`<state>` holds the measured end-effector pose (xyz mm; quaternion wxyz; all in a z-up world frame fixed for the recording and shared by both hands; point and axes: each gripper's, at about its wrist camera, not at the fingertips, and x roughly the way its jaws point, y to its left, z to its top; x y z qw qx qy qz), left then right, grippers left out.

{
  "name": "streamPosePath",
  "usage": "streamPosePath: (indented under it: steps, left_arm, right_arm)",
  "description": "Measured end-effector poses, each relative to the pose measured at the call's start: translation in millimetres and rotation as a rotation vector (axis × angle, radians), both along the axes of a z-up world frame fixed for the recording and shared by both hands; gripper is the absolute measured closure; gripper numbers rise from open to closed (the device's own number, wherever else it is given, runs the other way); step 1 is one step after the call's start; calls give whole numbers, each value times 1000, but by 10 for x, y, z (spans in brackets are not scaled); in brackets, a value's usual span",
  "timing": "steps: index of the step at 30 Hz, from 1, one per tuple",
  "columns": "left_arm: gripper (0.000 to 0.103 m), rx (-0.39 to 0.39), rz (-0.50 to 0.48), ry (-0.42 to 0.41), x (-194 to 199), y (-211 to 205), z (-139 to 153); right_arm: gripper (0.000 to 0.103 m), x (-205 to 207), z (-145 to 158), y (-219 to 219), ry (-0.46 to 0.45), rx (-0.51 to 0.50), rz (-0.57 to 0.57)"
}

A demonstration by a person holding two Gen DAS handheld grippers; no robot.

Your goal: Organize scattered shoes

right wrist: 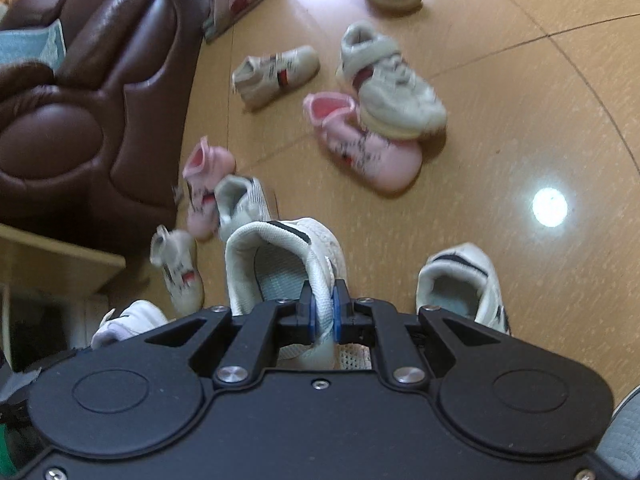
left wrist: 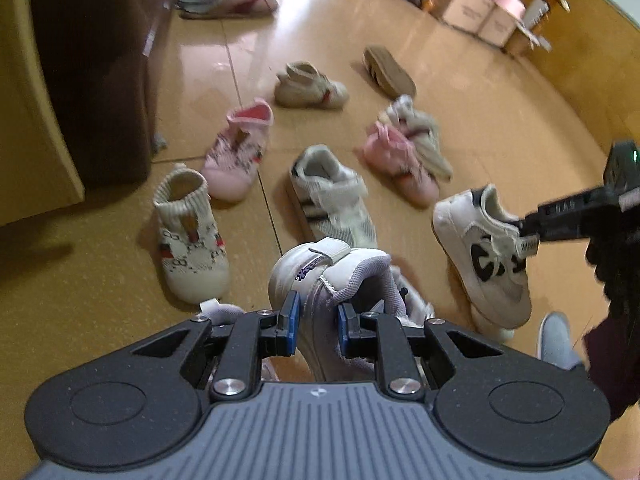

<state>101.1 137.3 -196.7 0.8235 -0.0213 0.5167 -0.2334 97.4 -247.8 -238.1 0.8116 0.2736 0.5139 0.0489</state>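
left gripper (left wrist: 318,326): clamped on a white strap shoe (left wrist: 332,276), bottom centre of its view | right gripper (right wrist: 323,314): closed on the collar of a white sneaker (right wrist: 280,260), lower centre | other shoes scattered on the tan floor (left wrist: 500,120) | brown sofa (right wrist: 80,100) upper left

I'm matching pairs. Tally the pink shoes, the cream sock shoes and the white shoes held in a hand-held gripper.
Pink shoes: 2
Cream sock shoes: 2
White held shoes: 2
Total: 6
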Motion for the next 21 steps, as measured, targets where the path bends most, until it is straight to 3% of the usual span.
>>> streamPosePath:
  steps: [12,21]
  left_arm:
    - [85,31,-111,57,130,-136,-425]
    - [85,114,-183,70,201,-181,-551]
  right_arm:
    - [95,-48,-293,155,62,-30,7]
    - [95,-58,-439,205,80,-66,-18]
